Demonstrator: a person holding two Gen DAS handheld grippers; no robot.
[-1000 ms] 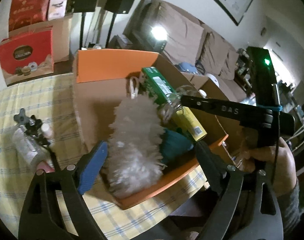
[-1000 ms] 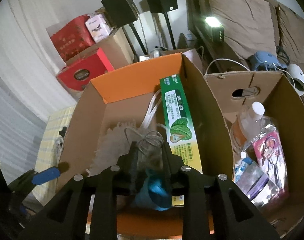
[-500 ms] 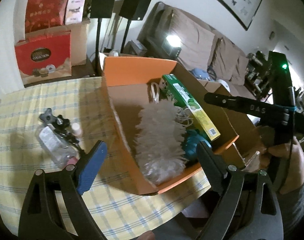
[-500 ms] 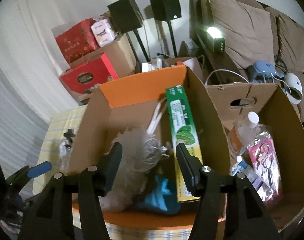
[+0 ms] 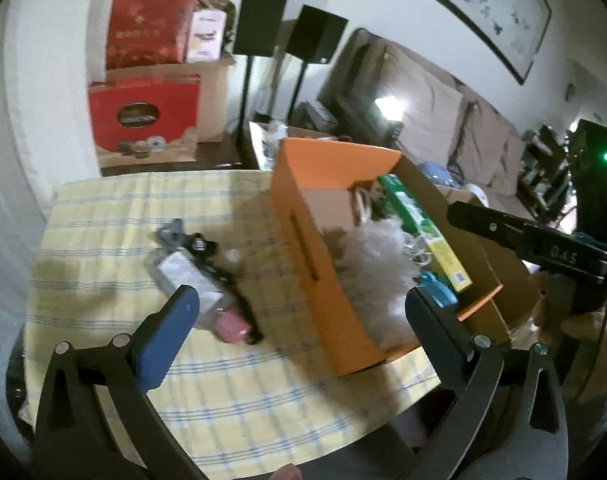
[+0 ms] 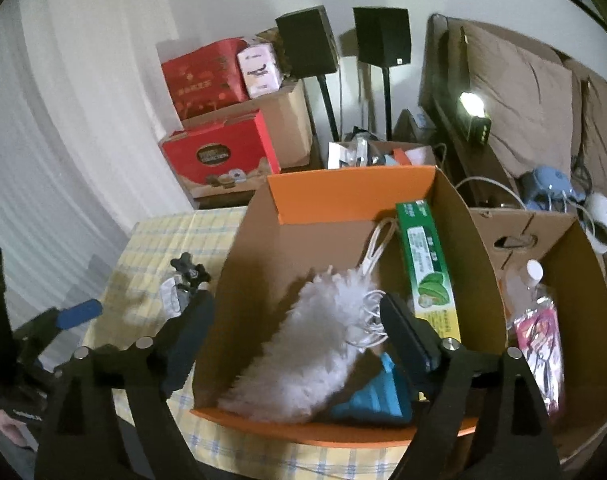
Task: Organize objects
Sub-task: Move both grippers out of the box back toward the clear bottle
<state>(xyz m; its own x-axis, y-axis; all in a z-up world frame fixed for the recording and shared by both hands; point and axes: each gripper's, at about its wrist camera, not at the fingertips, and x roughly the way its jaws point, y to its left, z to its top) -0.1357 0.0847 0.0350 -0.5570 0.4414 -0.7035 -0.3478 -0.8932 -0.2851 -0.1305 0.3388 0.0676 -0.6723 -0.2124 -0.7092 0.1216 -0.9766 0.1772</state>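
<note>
An orange cardboard box (image 6: 343, 196) is sitting at the right-hand end of the tabletop (image 5: 143, 208), its near corner reaching almost to the tabletop's front edge. A broad stretch of yellow checked cloth is lying bare in front of and to the left of the box, broken only by a small cluster of loose items (image 5: 207, 280), blurred, among them a clear packet, a dark knobbed piece and something pink. A second brown box (image 6: 575, 248) is standing just beside the orange one, off its right wall, holding a bottle and packets.

Inside the orange box a white fluffy duster (image 6: 303, 352) is lying along the floor, a green carton (image 6: 427, 264) is leaning on the right wall, and a blue item (image 6: 379, 396) is resting at the near end.

The left tool (image 5: 299, 312) is hanging wide open over the cloth and the box's left wall, gripping nothing. The right tool (image 6: 295, 332) has just been opening and is standing wide above the box, its pads clear of the duster, holding nothing.
</note>
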